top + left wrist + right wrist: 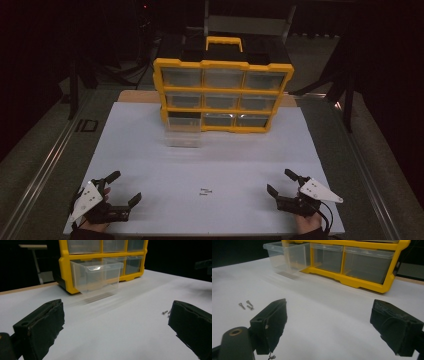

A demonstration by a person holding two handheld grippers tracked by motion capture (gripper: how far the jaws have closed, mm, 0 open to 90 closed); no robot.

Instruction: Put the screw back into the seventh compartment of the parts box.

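Observation:
A yellow organiser (222,95) with clear drawers stands at the back of the white board (150,150). Its bottom-left clear drawer (183,132) is pulled out toward me; it also shows as the clear drawer (96,276) and the clear drawer (287,257). Three small screws (205,191) lie on the board between my hands, seen as screws (246,305) and screws (166,312). My left gripper (124,187) rests open at the front left. At the front right my right gripper (283,181) is open too. Nothing is between either pair of jaws.
The organiser carries a yellow handle (224,42) on top. Green table surface (45,165) borders the white board on both sides, with a metal rail along the left. Dark stands and legs rise behind the table.

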